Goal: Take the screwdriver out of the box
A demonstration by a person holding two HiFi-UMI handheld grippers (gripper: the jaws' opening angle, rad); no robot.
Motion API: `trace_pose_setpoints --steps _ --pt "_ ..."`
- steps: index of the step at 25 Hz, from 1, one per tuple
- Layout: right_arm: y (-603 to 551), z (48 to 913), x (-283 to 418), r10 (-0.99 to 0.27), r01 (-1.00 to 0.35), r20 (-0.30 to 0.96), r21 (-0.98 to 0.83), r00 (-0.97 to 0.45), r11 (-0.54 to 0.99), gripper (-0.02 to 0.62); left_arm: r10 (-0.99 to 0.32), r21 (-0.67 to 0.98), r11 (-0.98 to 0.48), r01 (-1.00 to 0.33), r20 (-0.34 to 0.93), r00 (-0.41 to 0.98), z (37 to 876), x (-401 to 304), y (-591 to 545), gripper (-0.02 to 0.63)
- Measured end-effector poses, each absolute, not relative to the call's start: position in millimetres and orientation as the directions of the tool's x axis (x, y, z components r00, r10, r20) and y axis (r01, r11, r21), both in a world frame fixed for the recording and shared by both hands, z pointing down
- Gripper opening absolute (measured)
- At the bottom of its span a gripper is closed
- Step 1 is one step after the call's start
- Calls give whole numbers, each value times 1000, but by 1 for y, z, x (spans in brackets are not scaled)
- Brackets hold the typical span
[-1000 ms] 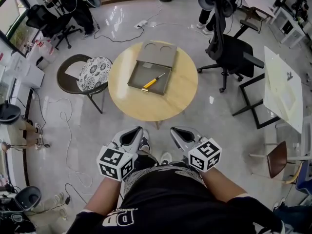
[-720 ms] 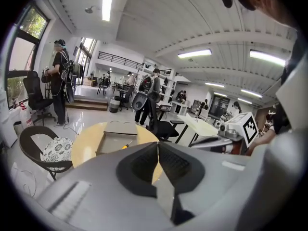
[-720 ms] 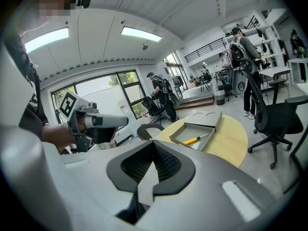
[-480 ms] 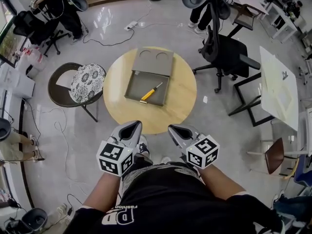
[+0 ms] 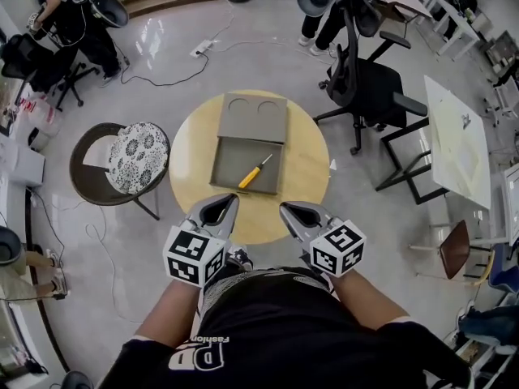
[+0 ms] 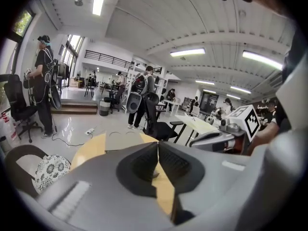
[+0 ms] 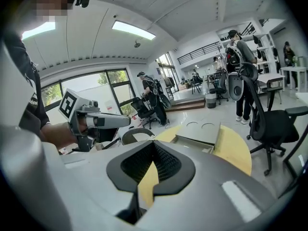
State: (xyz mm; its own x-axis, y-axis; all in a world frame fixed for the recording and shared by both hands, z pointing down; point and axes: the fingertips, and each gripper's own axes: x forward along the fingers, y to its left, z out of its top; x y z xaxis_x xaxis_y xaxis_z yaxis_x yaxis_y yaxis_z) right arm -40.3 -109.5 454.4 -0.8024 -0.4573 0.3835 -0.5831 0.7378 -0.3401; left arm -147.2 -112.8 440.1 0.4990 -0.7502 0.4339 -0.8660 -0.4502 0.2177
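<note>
Left gripper (image 5: 230,200) and right gripper (image 5: 286,208) hover, fingers clenched empty, short of the yellow-handled screwdriver (image 5: 255,172) inside the open grey box (image 5: 222,162).

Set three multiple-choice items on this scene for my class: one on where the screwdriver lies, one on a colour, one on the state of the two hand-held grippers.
1. Where does the screwdriver lie?
A. on the floor
B. inside the open box
C. on a chair seat

2. What colour is the screwdriver's handle?
A. yellow
B. blue
C. green

3. How do the jaws of the left hand-held gripper and the right hand-held gripper stand?
A. both closed, nothing between them
B. both wide open
C. the left closed on the screwdriver

Answers:
1 B: the head view shows it in the grey tray on the round table.
2 A: the handle is yellow against the grey box.
3 A: each gripper view shows its pads meeting with nothing between them.
</note>
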Motion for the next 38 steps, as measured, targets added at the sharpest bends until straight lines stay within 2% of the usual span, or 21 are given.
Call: trace_pose_setpoints --steps 10,19,34,38 --pt "-133 462 -65 -538 -667 407 -324 -738 671 0 -675 211 -554 -805 452 583 453 -169 -147 60" --pt "-142 465 -58 -586 -720 425 -318 -690 617 0 -624 209 -611 -763 465 627 464 -163 -160 60" --pt "-192 479 -44 -502 -648 426 -345 -753 679 0 -652 148 -525 -838 563 508 496 -148 -191 63" --pt "-203 483 -36 -478 -626 421 -364 -771 690 0 -650 106 -520 -847 594 474 506 -136 -203 114"
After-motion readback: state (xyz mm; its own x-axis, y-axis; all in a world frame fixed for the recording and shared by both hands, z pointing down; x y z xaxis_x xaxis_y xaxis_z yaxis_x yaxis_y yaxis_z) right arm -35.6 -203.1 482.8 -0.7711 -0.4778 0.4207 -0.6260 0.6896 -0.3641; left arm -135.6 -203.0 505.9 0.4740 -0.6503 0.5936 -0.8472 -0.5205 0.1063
